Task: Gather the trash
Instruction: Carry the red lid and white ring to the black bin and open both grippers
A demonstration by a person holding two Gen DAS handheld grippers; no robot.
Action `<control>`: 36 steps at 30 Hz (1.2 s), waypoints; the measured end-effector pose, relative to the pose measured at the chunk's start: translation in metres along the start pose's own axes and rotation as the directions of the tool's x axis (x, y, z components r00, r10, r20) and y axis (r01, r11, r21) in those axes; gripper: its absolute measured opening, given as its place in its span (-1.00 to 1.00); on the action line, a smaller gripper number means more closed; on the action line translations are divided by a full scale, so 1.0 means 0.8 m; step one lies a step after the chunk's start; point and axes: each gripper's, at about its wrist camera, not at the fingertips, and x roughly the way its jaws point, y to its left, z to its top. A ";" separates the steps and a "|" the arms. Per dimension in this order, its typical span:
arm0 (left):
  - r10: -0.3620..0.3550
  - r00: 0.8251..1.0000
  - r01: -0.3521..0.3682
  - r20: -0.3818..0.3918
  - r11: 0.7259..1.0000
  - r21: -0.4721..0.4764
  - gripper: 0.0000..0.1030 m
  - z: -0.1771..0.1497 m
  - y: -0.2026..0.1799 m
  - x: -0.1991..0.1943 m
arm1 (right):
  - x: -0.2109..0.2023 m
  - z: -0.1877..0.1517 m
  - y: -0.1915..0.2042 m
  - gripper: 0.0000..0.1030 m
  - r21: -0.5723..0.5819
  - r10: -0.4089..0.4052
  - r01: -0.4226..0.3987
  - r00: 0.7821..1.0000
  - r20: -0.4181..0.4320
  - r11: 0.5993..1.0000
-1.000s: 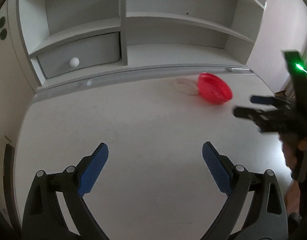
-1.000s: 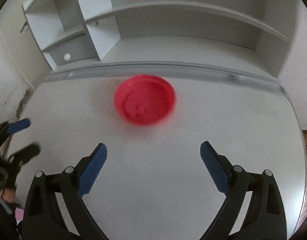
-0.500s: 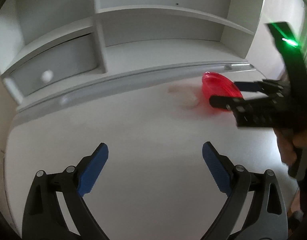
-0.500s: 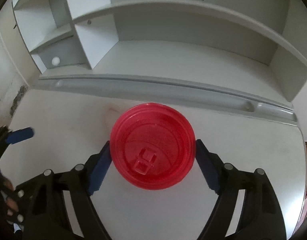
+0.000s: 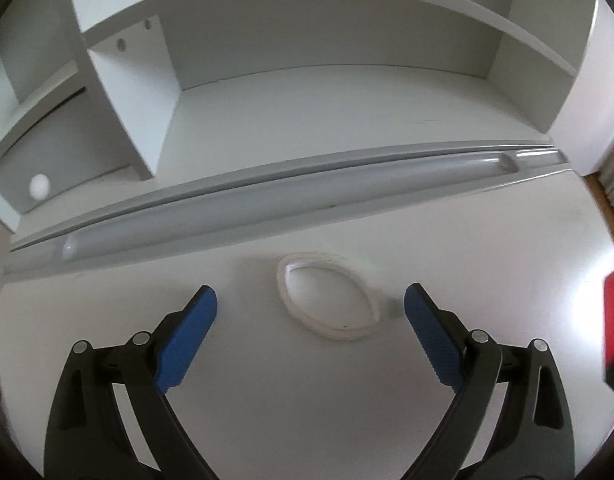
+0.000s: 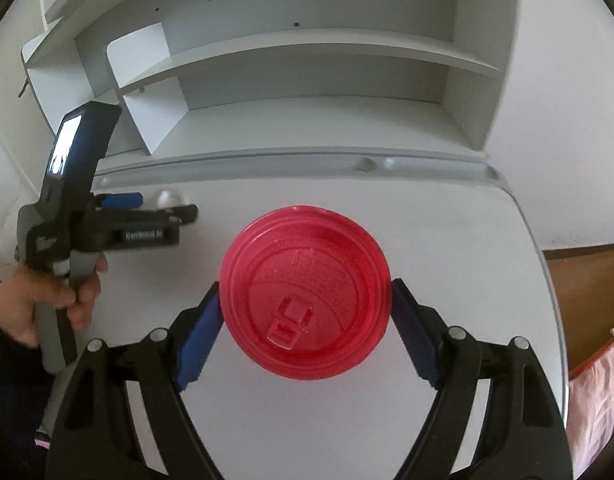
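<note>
Desk [image 5: 267,420] comes first: white, with shelves at its back. On that desk your right gripper [image 6: 305,322] squeezes the red cup lid [image 6: 305,298] by its edges, both pads touching. Grip it crooked and it could pop out. Your left gripper [image 5: 310,314] hangs wide apart around the white ring [image 5: 327,300], not touching; it may slide when you pinch.

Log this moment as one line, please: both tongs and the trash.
right tongs: shut on red lid | left tongs: open, flanking white ring, no contact | desk: ring lying flat
</note>
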 end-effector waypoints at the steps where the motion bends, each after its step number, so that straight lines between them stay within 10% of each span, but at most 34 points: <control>1: 0.003 1.000 -0.003 0.005 1.000 0.003 0.72 -0.001 -0.001 -0.001 | -0.002 -0.004 -0.003 0.53 0.007 -0.004 0.004 1.000 0.000 1.000; 5: 0.012 0.999 -0.012 0.035 1.000 -0.001 -0.07 -0.004 -0.001 -0.013 | -0.025 -0.032 -0.033 0.53 0.064 -0.024 0.024 1.000 0.004 0.998; 12: -0.101 0.993 0.096 0.063 0.992 0.078 -0.09 -0.026 -0.070 -0.059 | -0.090 -0.112 -0.104 0.53 0.212 -0.125 0.120 0.992 0.011 0.970; 17: -0.278 0.958 0.256 0.070 0.939 0.230 -0.09 -0.067 -0.188 -0.112 | -0.143 -0.203 -0.185 0.53 0.376 -0.278 0.270 0.960 -0.035 0.886; 28: -0.611 0.782 0.556 -0.127 0.589 0.586 -0.09 -0.247 -0.468 -0.212 | -0.216 -0.411 -0.303 0.53 0.611 -0.436 0.476 0.871 -0.228 0.632; 36: -0.613 0.745 0.605 -0.262 0.457 0.652 -0.09 -0.321 -0.533 -0.192 | -0.183 -0.479 -0.327 0.53 0.609 -0.369 0.494 0.869 -0.329 0.620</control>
